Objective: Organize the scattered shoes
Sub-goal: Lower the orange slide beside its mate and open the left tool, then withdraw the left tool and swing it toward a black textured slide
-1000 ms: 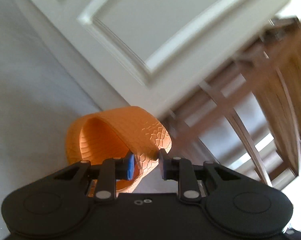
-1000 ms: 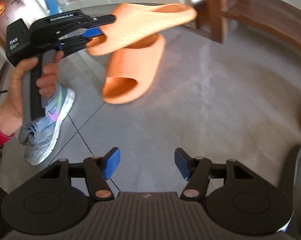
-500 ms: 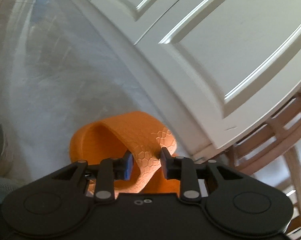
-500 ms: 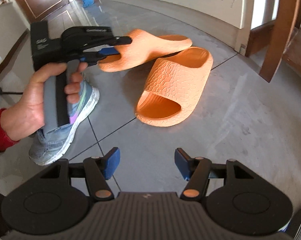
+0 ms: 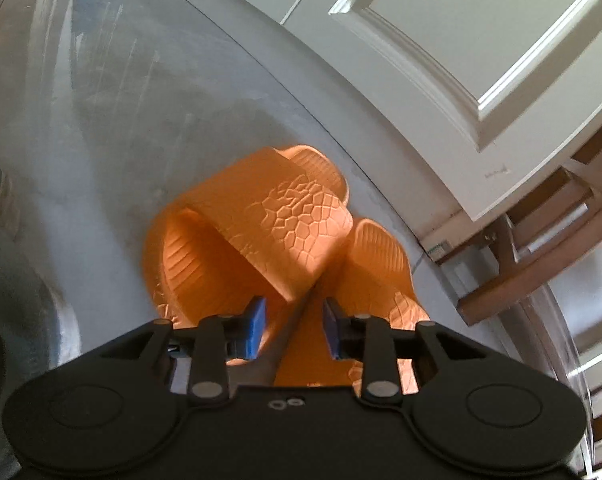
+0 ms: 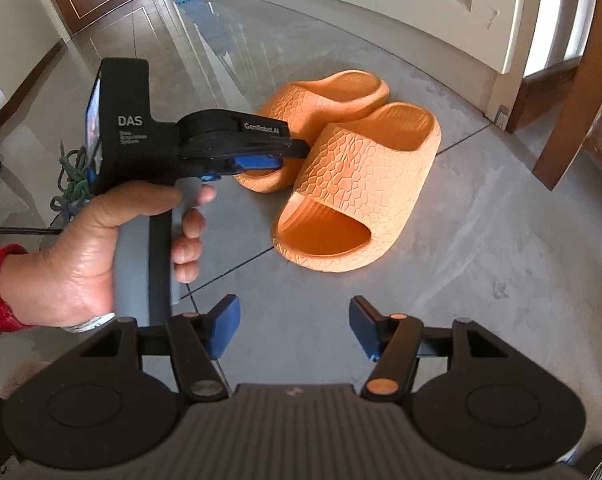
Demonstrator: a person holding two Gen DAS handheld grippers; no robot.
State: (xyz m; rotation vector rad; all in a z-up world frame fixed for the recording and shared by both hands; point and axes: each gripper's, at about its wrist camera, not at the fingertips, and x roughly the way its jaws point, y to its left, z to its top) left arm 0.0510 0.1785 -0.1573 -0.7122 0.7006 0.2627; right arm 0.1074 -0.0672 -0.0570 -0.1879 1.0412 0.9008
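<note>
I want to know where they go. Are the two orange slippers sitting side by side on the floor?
Yes, one slipper lies right beside the other slipper on the grey floor.

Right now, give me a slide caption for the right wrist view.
Left gripper releasing one orange slide sandal beside its mate on the grey tiled floor; right gripper open, empty.

Two slides lay side by side on the floor (image 6: 481, 240), touching: the far slide (image 6: 325, 100) behind and left of the near slide (image 6: 361, 184). The door (image 6: 401, 8) stood behind them, a wooden chair leg (image 6: 573, 120) to their right.
</note>
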